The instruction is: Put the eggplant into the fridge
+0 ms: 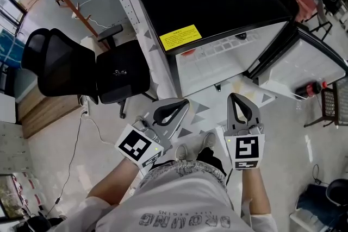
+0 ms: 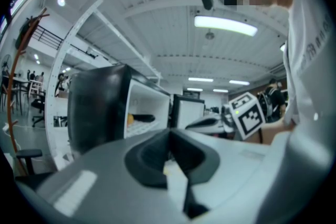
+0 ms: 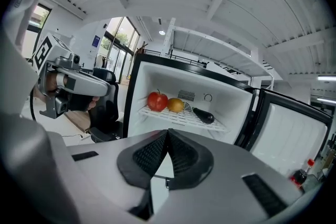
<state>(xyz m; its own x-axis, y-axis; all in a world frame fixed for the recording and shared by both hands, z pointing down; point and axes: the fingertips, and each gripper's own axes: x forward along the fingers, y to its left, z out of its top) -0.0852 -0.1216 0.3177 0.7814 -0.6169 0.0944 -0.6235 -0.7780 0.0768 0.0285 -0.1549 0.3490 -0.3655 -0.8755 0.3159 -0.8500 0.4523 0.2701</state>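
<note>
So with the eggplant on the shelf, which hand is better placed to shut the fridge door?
Probably the right. The door hangs open on that side, and the right gripper, shut and empty, sits nearer it than the left gripper.

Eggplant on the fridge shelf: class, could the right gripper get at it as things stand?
Probably yes. The door stands open and nothing lies between the right gripper and the eggplant, which sits clear of the orange. The gripper is shut, so it must open first.
</note>
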